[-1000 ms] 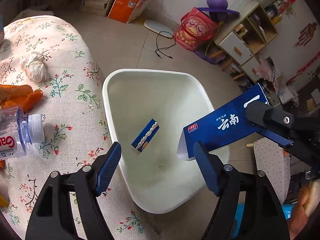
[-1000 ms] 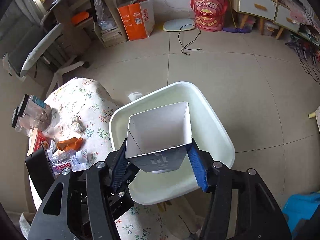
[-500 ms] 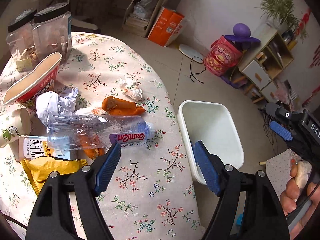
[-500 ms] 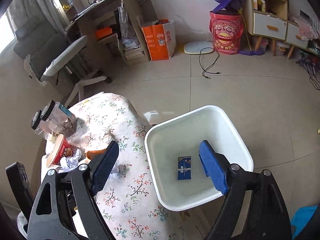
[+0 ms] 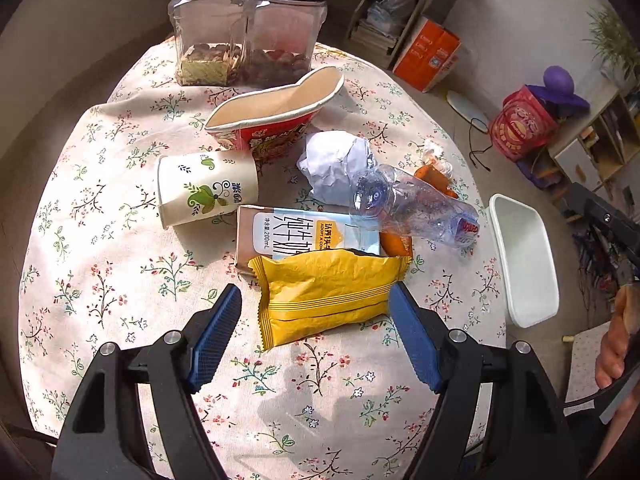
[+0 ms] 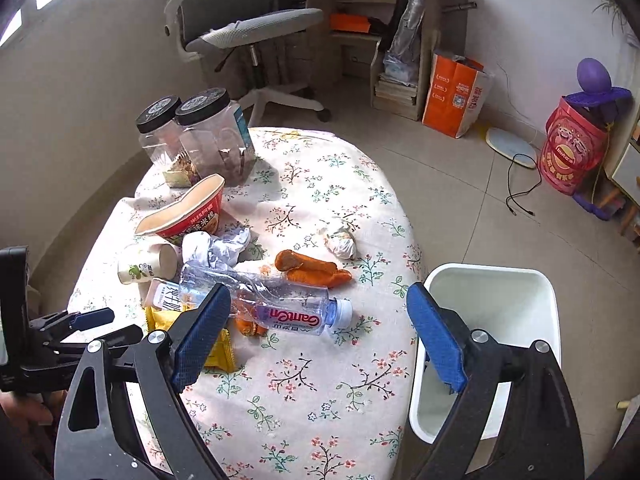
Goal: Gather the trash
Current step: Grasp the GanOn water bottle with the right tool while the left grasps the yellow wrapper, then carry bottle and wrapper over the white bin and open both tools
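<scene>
L gripper [image 5: 316,332]: yours, jaws apart, empty. Hangs over the near table edge w/ the yellow snack wrapper [image 5: 328,296] lying between the pads, not pinched.
R gripper [image 6: 320,336]: jaws opening, nothing between them. Near-right of the table, by the bin.
Table [image 6: 320,408]: floral cloth, all remaining trash sits on it, mostly left half.
Bin [image 6: 532,292]: white tub on the floor, touching or just beside the table's right edge. Contents can't be seen from here.
Risk 1: wrapper is flat and slick. If you close too high, the pads may skid over it or snag the cloth.
Risk 2: wrapper's far edge overlaps the milk carton [image 5: 304,232]. Dragging it could pull the carton along.
Risk 3: crushed bottle [image 6: 264,300] lies on its side near the mid table. A bump from either gripper could roll it off the edge.
Risk 4: both grippers work close together. Watch for a clash over the bin.
Count, near to far: 1 wrapper, 1 carton, 1 bottle, orange peel [image 6: 312,270] several bits (exact no. unclear), 1 paper cup [image 5: 206,188], 1 crumpled white paper [image 5: 336,164], 1 small tissue wad [image 6: 340,240], 1 noodle bowl [image 5: 276,116], 2 clear jars [image 5: 248,28].
Jars: hold food, prob not trash. Leave them.
</scene>
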`<act>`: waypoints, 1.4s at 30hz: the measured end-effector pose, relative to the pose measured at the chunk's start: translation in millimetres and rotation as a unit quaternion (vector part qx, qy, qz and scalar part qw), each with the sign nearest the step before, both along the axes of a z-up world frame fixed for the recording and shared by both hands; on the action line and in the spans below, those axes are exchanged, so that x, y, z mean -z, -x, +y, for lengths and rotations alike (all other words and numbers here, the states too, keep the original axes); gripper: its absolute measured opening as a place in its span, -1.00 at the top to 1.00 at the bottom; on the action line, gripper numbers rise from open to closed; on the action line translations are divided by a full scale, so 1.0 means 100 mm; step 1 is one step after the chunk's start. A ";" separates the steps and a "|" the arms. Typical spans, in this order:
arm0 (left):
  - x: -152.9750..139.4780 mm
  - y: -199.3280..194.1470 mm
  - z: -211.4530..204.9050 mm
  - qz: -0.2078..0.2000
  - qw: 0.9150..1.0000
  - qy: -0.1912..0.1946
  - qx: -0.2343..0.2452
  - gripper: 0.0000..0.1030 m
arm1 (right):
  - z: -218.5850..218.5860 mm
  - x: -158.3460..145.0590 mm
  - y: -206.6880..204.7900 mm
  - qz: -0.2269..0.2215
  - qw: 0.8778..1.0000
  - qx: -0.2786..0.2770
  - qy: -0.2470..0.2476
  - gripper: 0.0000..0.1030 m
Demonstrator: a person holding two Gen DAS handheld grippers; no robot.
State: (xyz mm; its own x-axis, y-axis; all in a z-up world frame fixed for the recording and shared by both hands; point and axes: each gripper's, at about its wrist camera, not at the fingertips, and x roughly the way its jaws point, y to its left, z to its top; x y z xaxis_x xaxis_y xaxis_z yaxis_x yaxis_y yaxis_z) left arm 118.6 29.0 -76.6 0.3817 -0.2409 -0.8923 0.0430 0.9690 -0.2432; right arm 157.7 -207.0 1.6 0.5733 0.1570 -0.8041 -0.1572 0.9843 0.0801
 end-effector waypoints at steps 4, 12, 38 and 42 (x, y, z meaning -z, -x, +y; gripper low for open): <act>0.25 -0.01 0.03 0.028 1.000 0.001 0.006 -0.44 | 0.27 0.11 -0.08 0.004 0.998 -0.047 0.051 -0.67; 0.56 -0.12 0.11 0.071 0.996 0.060 0.006 -0.44 | 0.82 0.60 0.13 0.015 0.962 -0.188 0.196 -0.67; 0.37 -0.06 0.06 0.062 0.992 0.111 0.008 0.84 | 0.89 0.75 -0.13 0.041 0.955 -0.196 0.218 0.29; 0.20 -0.02 0.05 0.036 0.991 0.124 0.016 0.94 | 0.70 0.57 -0.15 0.051 0.972 -0.158 0.164 0.44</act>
